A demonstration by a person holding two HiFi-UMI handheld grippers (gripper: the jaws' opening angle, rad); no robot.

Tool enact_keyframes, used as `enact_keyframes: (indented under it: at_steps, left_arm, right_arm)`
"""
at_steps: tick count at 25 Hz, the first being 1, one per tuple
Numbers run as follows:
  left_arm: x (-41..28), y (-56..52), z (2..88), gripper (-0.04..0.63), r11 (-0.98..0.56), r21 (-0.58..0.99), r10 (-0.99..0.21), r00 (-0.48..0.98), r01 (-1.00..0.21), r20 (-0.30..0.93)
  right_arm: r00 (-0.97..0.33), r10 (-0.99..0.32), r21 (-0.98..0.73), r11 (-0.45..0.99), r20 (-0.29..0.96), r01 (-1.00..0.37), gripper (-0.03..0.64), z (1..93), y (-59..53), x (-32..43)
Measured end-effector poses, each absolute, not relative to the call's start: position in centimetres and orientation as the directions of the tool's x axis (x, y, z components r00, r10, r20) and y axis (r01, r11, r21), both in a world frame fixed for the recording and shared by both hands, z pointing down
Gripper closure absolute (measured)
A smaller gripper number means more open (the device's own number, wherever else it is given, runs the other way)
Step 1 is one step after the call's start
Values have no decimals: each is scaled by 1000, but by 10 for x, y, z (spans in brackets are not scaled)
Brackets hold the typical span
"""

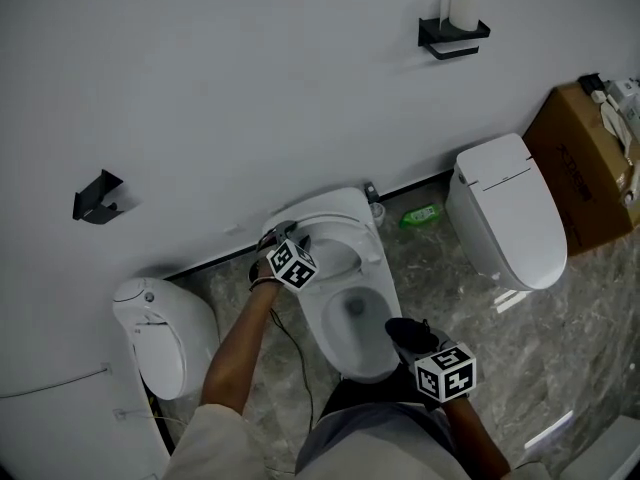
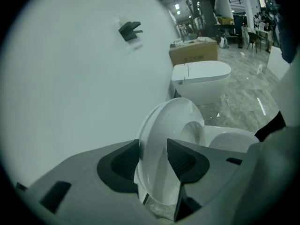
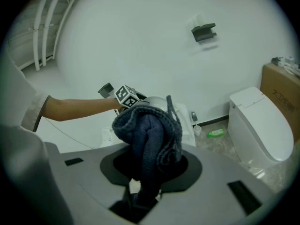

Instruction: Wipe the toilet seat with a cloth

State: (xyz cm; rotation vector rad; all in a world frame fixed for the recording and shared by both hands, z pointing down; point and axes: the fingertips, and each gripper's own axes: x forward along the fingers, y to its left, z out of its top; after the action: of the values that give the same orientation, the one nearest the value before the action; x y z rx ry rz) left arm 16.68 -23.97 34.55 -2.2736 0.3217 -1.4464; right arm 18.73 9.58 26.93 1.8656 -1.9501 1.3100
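A white toilet (image 1: 355, 313) stands against the wall, its lid (image 1: 330, 213) raised upright. My left gripper (image 1: 282, 236) is at the lid's left edge. In the left gripper view its jaws (image 2: 153, 158) stand wide on either side of the lid's rim (image 2: 164, 125), and I see no pad pressing on it. Past the lid, the seat ring (image 2: 193, 131) and bowl show. My right gripper (image 1: 415, 344) hovers over the bowl's front edge, shut on a bunched dark blue cloth (image 3: 149, 135). The cloth hides most of the toilet in the right gripper view.
A second toilet (image 1: 505, 213) with its lid down stands at the right, beside a cardboard box (image 1: 590, 163). A green bottle (image 1: 422, 214) lies by the wall. Another white fixture (image 1: 160, 333) stands at the left. A paper-roll holder (image 1: 455, 30) and a black bracket (image 1: 97, 198) hang on the wall.
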Motion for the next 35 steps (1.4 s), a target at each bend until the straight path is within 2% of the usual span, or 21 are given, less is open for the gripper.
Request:
enact_keyframes:
  at_steps: [3, 7, 11, 14, 21, 35]
  left_arm:
    - [163, -232, 344, 433, -861, -504, -426, 444, 68, 788]
    - [159, -219, 337, 433, -881, -473, -412, 491, 0, 768]
    - [152, -202, 332, 433, -859, -512, -423, 546, 12, 724]
    - [146, -188, 325, 434, -885, -464, -398, 593, -46, 700]
    - [135, -161, 314, 489, -918, -368, -371, 653, -151, 660]
    - [99, -71, 317, 488, -939, -331, -293, 710, -89, 641]
  right_arm:
    - [-230, -747, -486, -141, 623, -862, 511, 264, 93, 178]
    - [-236, -755, -482, -118, 612, -868, 511, 255, 90, 165]
    - [-234, -764, -488, -120, 602, -865, 511, 250, 90, 158]
    - [-224, -764, -486, -132, 605, -864, 511, 249, 97, 153]
    - [-155, -789, -518, -229, 595, -824, 511, 249, 124, 167]
    - [-54, -811, -527, -326, 583, -785, 511, 244, 172, 170]
